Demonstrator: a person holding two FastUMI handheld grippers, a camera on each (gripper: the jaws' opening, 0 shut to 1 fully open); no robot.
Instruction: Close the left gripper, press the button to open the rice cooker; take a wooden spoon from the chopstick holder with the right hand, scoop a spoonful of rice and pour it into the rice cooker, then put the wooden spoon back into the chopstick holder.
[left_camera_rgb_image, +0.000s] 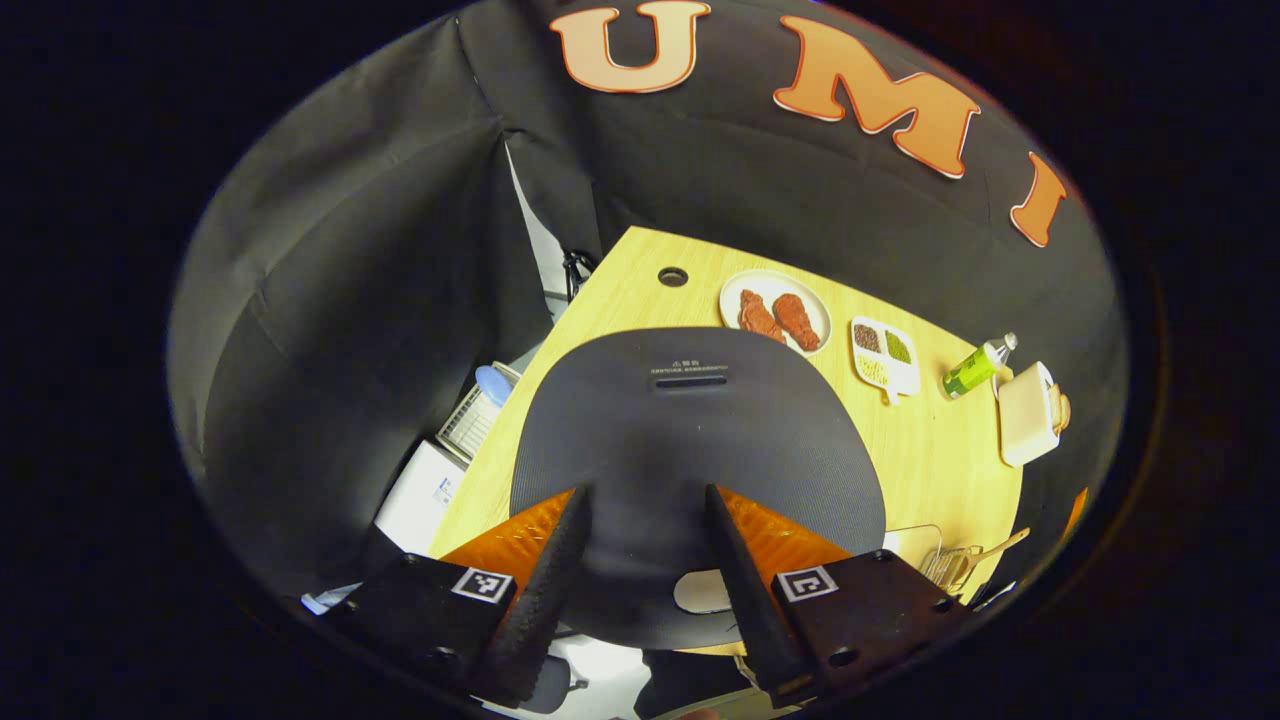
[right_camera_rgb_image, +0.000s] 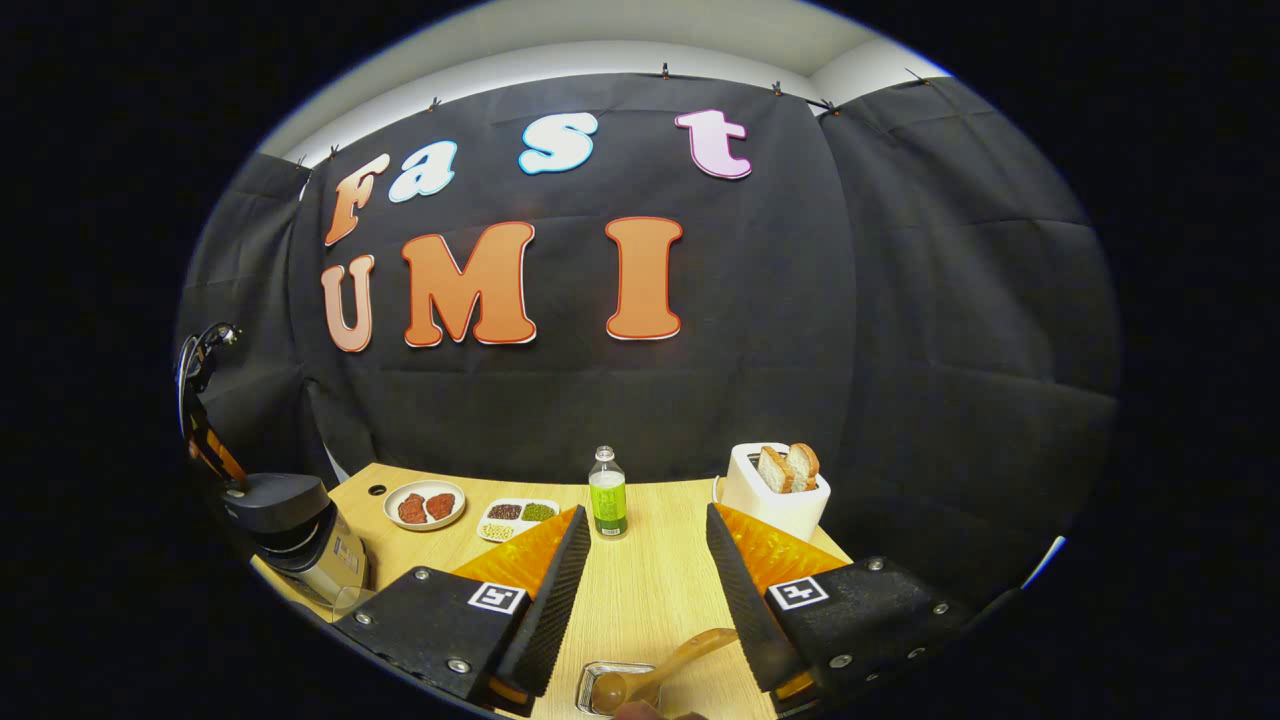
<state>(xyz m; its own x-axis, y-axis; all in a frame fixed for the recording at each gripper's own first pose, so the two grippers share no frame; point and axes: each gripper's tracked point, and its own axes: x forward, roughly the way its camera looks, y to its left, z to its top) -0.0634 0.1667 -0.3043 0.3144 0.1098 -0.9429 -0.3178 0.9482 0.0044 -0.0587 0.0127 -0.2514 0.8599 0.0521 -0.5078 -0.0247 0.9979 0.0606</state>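
The rice cooker's dark grey lid lies shut right under my left gripper, which is open and hangs above it. A pale oval button shows at the lid's near edge between the fingers. In the right gripper view the cooker stands at the table's left end. My right gripper is open and holds nothing. Below it the wooden spoon leans in the metal chopstick holder, its handle close to the right finger. The spoon also shows in its holder.
On the wooden table are a divided dish of grains, a plate with two red pieces, a green bottle and a white toaster with bread. The table's left edge drops to boxes on the floor.
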